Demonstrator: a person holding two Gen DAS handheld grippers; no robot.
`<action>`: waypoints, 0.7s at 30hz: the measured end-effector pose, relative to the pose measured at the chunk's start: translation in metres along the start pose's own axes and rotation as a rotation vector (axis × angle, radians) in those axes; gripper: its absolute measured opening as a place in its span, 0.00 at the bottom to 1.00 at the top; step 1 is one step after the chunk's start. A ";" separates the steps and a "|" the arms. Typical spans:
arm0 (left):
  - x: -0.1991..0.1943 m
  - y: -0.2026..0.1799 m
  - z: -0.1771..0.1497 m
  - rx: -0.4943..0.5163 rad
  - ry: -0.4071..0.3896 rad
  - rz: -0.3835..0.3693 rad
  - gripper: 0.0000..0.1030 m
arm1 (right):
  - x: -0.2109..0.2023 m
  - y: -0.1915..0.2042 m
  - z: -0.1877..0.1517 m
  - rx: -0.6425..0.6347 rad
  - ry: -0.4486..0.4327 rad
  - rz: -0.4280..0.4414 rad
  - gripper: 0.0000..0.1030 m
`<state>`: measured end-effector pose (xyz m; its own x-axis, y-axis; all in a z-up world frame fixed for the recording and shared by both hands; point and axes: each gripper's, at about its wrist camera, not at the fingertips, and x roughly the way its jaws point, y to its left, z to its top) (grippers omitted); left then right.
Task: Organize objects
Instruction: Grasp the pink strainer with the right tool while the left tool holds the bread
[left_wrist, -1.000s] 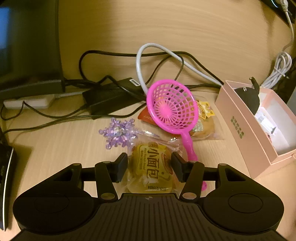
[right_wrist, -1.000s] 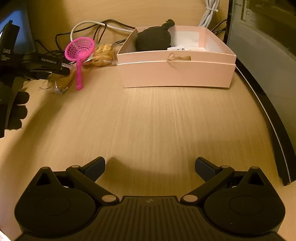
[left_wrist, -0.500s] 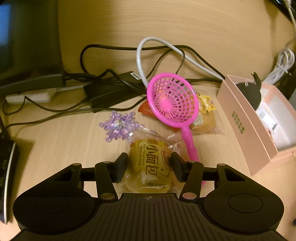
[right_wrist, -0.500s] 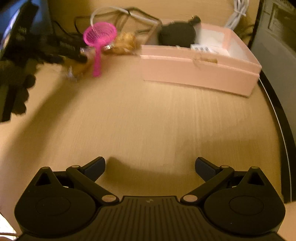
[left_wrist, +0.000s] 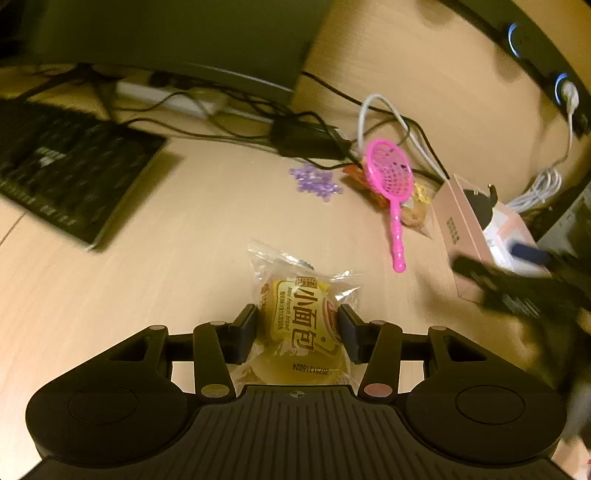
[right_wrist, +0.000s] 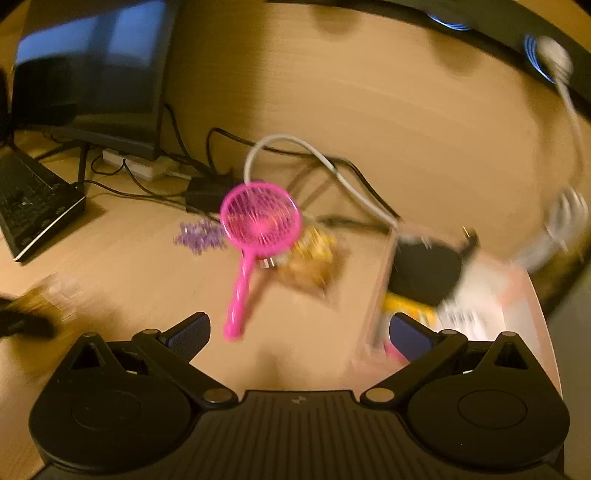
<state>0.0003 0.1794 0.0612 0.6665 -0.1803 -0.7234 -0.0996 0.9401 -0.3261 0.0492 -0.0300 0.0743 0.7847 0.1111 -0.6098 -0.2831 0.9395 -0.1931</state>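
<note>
Cluttered wooden desk (left_wrist: 155, 280)

Dim, warm yellow light colours both views. Fisheye distortion bends the bench (left_wrist: 110, 288) edges. The right wrist view is heavily motion-blurred; the left view smears at far right.

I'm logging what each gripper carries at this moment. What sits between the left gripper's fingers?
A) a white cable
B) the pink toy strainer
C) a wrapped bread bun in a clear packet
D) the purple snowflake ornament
C: the left gripper has its pads pressed on both sides of the wrapped bread bun, while the pink toy strainer and purple snowflake ornament lie farther off on the desk.
</note>
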 end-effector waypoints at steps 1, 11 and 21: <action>-0.006 0.004 -0.001 -0.001 -0.004 0.005 0.50 | 0.010 0.006 0.008 -0.021 -0.012 -0.004 1.00; -0.051 0.039 -0.011 -0.090 -0.028 0.022 0.50 | 0.096 0.027 0.065 -0.020 0.042 0.003 1.00; -0.054 0.040 -0.016 -0.074 -0.002 0.002 0.50 | 0.102 0.044 0.076 -0.012 0.138 0.035 0.24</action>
<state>-0.0521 0.2223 0.0775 0.6679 -0.1781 -0.7227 -0.1550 0.9164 -0.3691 0.1586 0.0478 0.0621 0.6909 0.0975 -0.7163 -0.3165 0.9317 -0.1784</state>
